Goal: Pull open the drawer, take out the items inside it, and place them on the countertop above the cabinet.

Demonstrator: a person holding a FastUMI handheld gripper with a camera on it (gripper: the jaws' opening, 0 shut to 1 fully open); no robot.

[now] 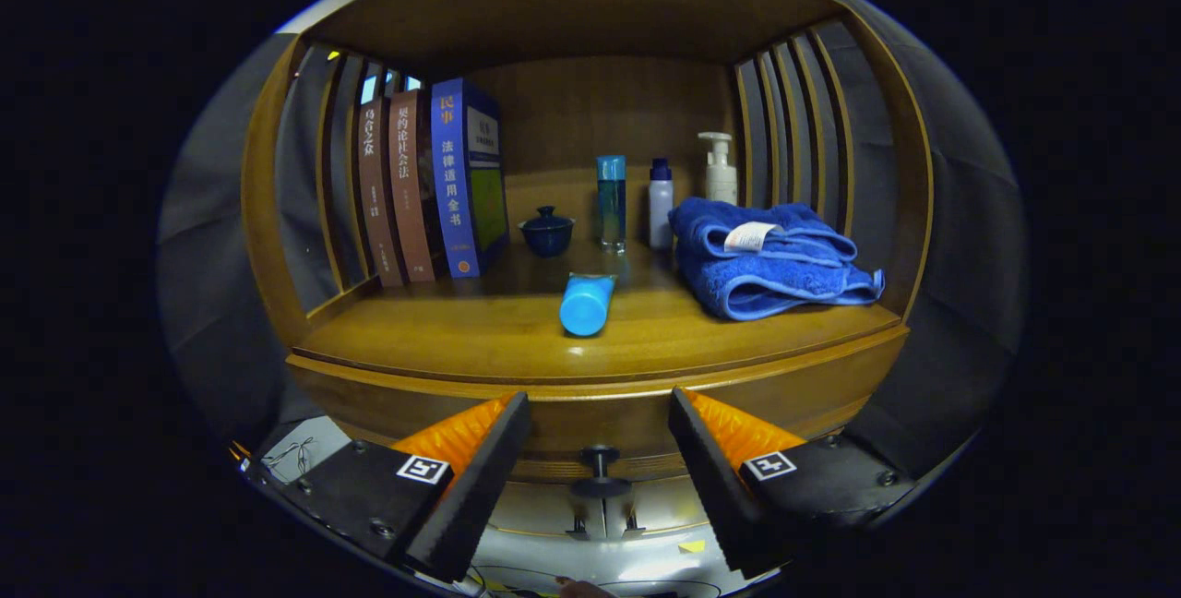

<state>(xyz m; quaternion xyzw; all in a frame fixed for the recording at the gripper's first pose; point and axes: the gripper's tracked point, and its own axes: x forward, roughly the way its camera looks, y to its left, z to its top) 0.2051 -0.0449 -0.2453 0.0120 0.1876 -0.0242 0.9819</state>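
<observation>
The claw (pixel 600 418) hangs spread wide and holds nothing, its fingers flanking the small dark knob (pixel 600 461) on the front of the drawer (pixel 590 432), which is closed just below the wooden surface (pixel 443 340). On that surface a blue tube (pixel 587 303) lies near the front edge, a folded blue towel (pixel 770 261) with a white tag sits to the right, and three books (pixel 434 183) with Chinese titles on their spines stand at the far left.
</observation>
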